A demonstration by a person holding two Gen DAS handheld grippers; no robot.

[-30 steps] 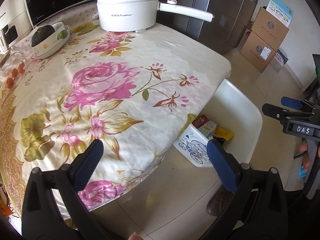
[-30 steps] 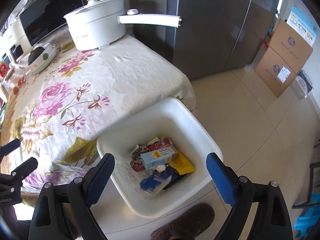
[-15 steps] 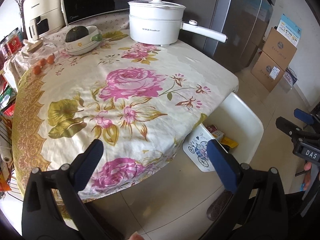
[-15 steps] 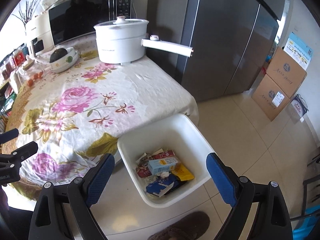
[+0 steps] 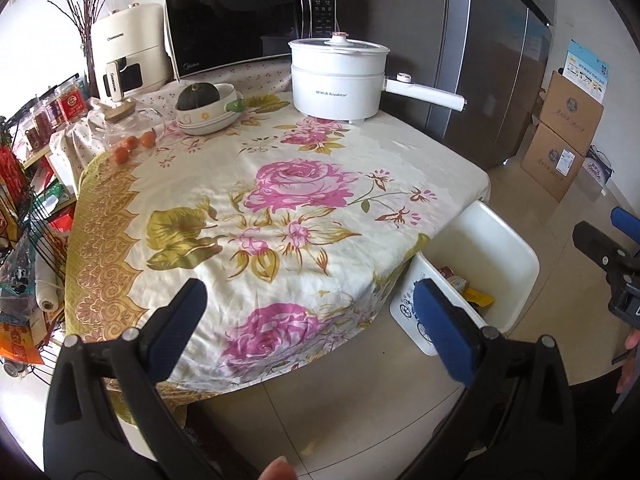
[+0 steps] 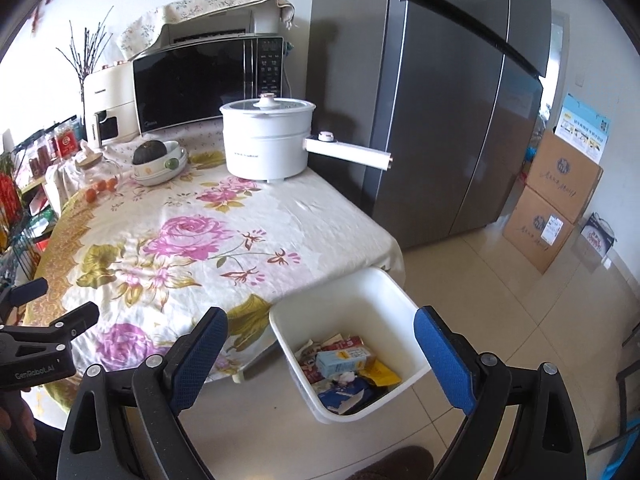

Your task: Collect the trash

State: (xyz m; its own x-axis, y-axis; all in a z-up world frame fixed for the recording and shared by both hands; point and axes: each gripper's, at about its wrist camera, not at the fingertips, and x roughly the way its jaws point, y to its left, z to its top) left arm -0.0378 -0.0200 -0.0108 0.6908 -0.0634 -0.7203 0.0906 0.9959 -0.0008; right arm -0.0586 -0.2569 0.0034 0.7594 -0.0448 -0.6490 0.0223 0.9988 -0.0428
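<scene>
A white plastic bin [image 6: 376, 292] stands on the floor at the table's right corner and also shows in the left wrist view [image 5: 516, 252]. It holds trash [image 6: 346, 364]: a light blue carton, a red-and-white carton, a yellow wrapper and blue packaging. My right gripper [image 6: 320, 356] is open and empty, held above and in front of the bin. My left gripper [image 5: 312, 328] is open and empty, held off the table's near edge, above the floor. The flowered tablecloth [image 5: 280, 200] has no loose trash in its middle.
At the table's back stand a white electric pot [image 5: 338, 76] with a long handle, a bowl with a dark squash [image 5: 206, 106], a glass jar and small oranges [image 5: 132, 146]. A microwave [image 5: 248, 24], a grey fridge [image 6: 440, 100], a wire rack [image 5: 24, 220] and cardboard boxes [image 6: 556, 200] surround it.
Both grippers have pulled back and up from the table and bin, so more of the room shows. Both stay open and empty. The bin's contents have not moved.
</scene>
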